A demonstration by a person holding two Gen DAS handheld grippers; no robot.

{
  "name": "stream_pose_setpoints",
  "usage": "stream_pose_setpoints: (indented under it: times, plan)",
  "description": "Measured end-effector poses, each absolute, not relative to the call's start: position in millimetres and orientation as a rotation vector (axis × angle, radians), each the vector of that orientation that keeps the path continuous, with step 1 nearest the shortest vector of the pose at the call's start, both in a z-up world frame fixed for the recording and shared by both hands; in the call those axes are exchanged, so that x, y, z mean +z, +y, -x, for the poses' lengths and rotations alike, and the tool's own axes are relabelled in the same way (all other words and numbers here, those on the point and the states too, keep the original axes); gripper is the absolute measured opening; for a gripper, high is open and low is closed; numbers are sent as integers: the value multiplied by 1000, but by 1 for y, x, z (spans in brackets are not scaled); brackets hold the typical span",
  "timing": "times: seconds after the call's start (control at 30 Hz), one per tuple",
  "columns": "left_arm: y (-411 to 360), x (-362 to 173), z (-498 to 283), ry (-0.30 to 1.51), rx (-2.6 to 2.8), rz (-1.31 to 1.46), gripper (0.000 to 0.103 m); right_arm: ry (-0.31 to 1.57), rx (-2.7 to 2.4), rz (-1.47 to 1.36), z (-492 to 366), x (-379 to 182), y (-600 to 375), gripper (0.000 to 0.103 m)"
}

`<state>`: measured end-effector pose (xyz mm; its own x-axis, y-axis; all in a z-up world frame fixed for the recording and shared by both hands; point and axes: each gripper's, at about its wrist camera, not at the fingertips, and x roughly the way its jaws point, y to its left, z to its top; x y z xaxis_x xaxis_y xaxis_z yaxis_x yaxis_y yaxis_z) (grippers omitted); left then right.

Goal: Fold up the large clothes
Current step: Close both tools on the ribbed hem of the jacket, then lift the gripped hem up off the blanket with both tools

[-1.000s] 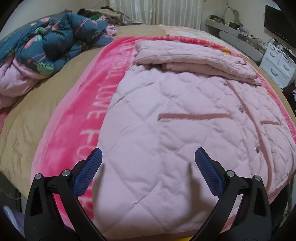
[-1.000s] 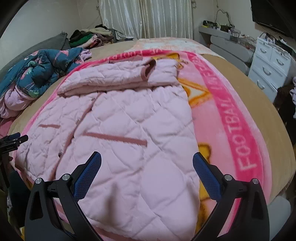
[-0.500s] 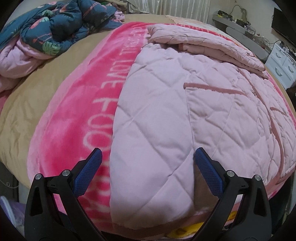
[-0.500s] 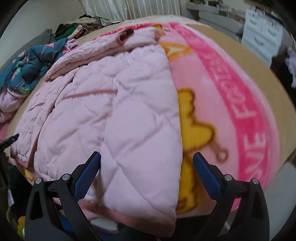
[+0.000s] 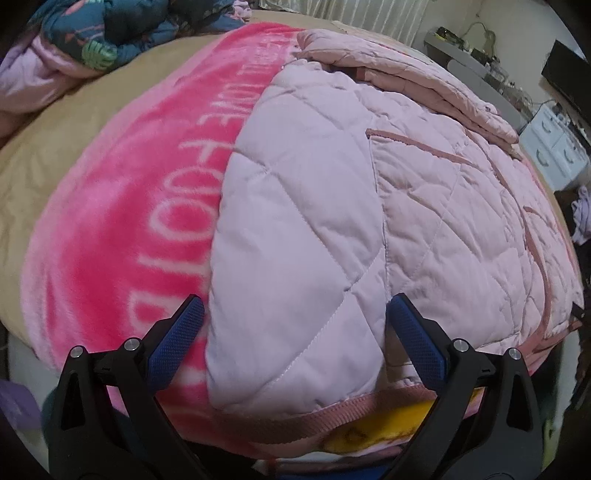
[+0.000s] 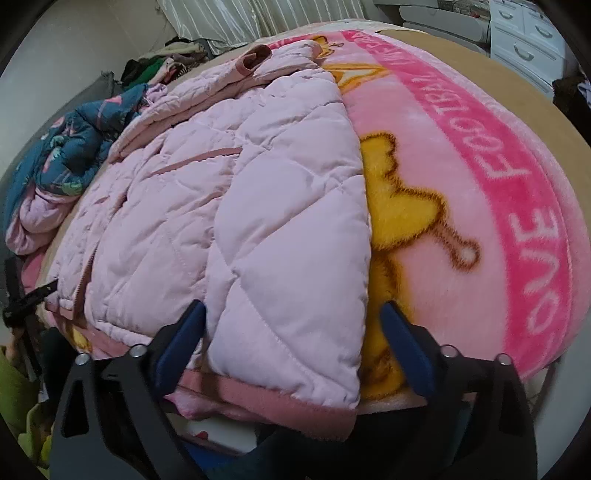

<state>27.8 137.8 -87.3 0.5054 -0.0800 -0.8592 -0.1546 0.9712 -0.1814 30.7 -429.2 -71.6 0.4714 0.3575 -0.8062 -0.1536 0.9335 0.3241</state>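
A pale pink quilted jacket [image 5: 369, 192] lies flat on a pink blanket [image 5: 129, 192] on the bed, its sleeves folded across the top [image 5: 406, 81]. My left gripper [image 5: 295, 343] is open, its blue pads either side of the jacket's near left hem corner. The jacket also shows in the right wrist view [image 6: 240, 206]. My right gripper [image 6: 291, 343] is open around the near right hem corner, whose darker pink ribbed band [image 6: 280, 402] hangs at the bed edge. Neither gripper grips the cloth.
A crumpled dark blue patterned garment [image 5: 107, 29] and pink bedding lie at the bed's far left, also in the right view [image 6: 74, 147]. More clothes are piled near the curtain [image 6: 162, 66]. White drawers [image 5: 554, 155] stand to the right. The blanket [image 6: 480, 184] extends right of the jacket.
Both grippers have dropped lower and closer to the jacket's near hem, each now straddling a bottom corner. Both stay open. The jacket has not moved.
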Motion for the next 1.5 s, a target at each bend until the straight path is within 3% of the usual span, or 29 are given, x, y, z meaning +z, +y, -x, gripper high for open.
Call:
stream_pose_setpoints:
  times: [0.03,0.07,0.17,0.27,0.33,0.43,0.5,0.8,0.97,1.03,1.1,1.2,1.3,1.37,1.43,1.5]
  plan:
    - [137,-88,-28,1042,44,249,94,1034,338,-232,-29,-71,-429,74]
    - [135,-88,-29,1041,41,247,94,1036,362,-248,-29,-71,-428,61]
    - [133,-88,-30,1035,33,254,93,1021,381,-246,-25,-65,-424,45]
    - [131,-84,-32,1019,8,274,75,989,400,-230,-23,-55,-421,29]
    - [126,-81,-33,1012,-12,261,49,958,417,-222,-23,-44,-417,21]
    - [116,-68,-33,983,-7,206,20,923,428,-203,-25,-30,-413,19]
    - [113,-56,-34,956,-19,197,13,906,437,-207,-27,-21,-413,19]
    - [107,-29,-36,887,-48,165,10,905,434,-199,-32,-14,-409,20]
    - [110,-43,-32,917,-47,166,13,962,422,-224,-28,-33,-410,32]
    - [112,-52,-30,941,-55,175,24,992,417,-224,-24,-43,-408,45]
    - [109,-62,-25,973,-67,172,40,1017,408,-220,-21,-53,-407,50]
    - [107,-69,-18,980,-67,143,47,1042,421,-260,-20,-65,-407,57]
    - [112,-73,-17,987,-74,191,47,1052,434,-258,-18,-70,-403,61]
    - [110,-73,-18,993,-85,179,42,1056,456,-263,-19,-69,-399,54]
    - [106,-67,-20,979,-78,141,24,1036,471,-245,-19,-62,-396,34]
    - [102,-60,-20,957,-77,119,11,995,484,-241,-19,-50,-396,23]
